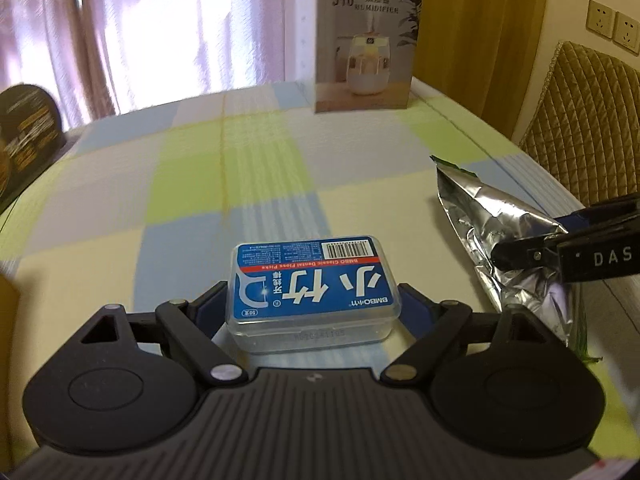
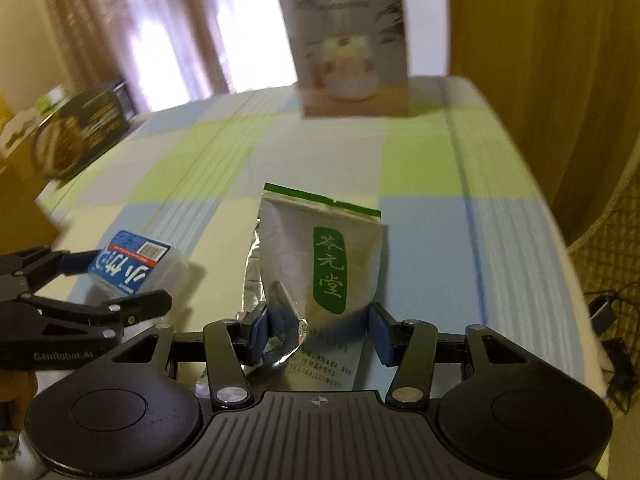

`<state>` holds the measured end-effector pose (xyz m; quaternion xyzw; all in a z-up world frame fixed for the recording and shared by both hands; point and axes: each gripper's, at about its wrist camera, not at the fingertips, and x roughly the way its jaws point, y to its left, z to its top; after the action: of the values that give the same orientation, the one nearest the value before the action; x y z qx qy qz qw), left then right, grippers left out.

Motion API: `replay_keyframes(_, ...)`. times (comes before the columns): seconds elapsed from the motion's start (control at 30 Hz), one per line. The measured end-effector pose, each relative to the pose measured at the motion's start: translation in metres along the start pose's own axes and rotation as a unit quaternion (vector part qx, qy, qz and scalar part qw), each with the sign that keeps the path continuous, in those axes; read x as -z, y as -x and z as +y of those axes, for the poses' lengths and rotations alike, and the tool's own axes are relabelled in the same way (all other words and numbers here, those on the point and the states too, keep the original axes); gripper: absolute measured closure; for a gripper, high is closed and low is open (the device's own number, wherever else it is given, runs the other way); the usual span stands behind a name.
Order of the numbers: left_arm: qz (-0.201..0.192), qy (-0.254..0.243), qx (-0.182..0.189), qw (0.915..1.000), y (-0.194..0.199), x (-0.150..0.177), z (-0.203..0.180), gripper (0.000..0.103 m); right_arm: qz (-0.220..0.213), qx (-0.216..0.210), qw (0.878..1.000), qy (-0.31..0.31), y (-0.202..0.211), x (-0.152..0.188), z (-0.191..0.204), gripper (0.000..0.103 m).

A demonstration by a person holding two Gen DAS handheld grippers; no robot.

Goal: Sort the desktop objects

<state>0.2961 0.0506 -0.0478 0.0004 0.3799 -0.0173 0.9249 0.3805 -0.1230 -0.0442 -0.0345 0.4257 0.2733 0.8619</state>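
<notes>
1. Left wrist view: the left claw (image 1: 314, 300) sits low on the counter (image 1: 120, 184), its blue pads pressed against both short sides of one floss box (image 1: 312, 292), pinching it. The box has a clear body and a blue label, and whether it rests on the cloth or is just lifted I cannot tell.
2. Right wrist view: the right claw (image 2: 318, 330) has its pads against both sides of one pouch (image 2: 320, 264), silver foil with a green label, gripping it near the bottom. The pouch stands upright, its torn top edge pointing away.
3. Box and pouch lie near each other on the near part of the counter, the box to the left of the pouch; the two claws are close side by side.
4. Beyond them the checked cloth in blue, green, cream and grey lies open and bare through the middle of the counter.
5. On the right the counter's edge runs close past the pouch, with one quilted chair back (image 1: 576, 120) just beyond it.
6. At the left edge sits one dark round tin (image 1: 24, 136).
7. At the far edge stands one humidifier carton (image 1: 360, 40), upright.
8. Behind are pale curtains (image 1: 140, 28), a wooden panel and two wall sockets (image 1: 614, 26).
</notes>
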Motion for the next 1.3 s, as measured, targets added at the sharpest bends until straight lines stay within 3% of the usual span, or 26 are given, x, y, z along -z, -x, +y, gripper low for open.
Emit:
replay_keyframes(0.13,0.021,0.002,0.003,0.9998,0.035,0.025,0.003,0.018,0.044,-0.036,0.997,0.048,0.016,0.017,0.017,0.054)
replay_keyframes(0.27,0.03,0.003,0.017,0.9994,0.074,0.05,0.001,0.019,0.071,-0.043,0.993,0.08,0.043,0.045,0.03,0.054)
replay_keyframes(0.5,0.027,0.001,0.029,0.9992,0.144,0.088,-0.01,0.019,0.082,-0.045,0.99,0.102,0.088,0.082,0.049,0.052)
replay_keyframes(0.53,0.024,0.006,0.027,0.9993,0.151,0.093,-0.01,0.019,0.08,-0.044,0.99,0.103,0.093,0.087,0.053,0.043)
replay_keyframes(0.57,0.021,0.009,0.025,0.9994,0.158,0.099,-0.011,0.018,0.078,-0.045,0.991,0.102,0.096,0.091,0.056,0.026)
replay_keyframes(0.6,0.018,0.008,0.023,0.9995,0.162,0.104,-0.012,0.018,0.075,-0.045,0.991,0.103,0.099,0.094,0.06,0.018)
replay_keyframes(0.63,0.015,0.006,0.016,0.9997,0.166,0.108,-0.013,0.018,0.069,-0.044,0.991,0.106,0.101,0.097,0.064,0.012)
replay_keyframes(0.8,0.011,0.01,0.007,0.9999,0.163,0.113,-0.009,0.018,0.056,-0.023,0.989,0.134,0.094,0.099,0.084,0.011)
replay_keyframes(1.07,0.012,0.026,0.023,0.9993,0.152,0.112,-0.004,0.018,0.094,0.004,0.99,0.107,0.056,0.088,0.077,0.011)
replay_keyframes(1.3,0.021,0.027,0.023,0.9991,0.141,0.114,0.0,0.018,0.103,0.017,0.987,0.125,0.045,0.089,0.082,0.011)
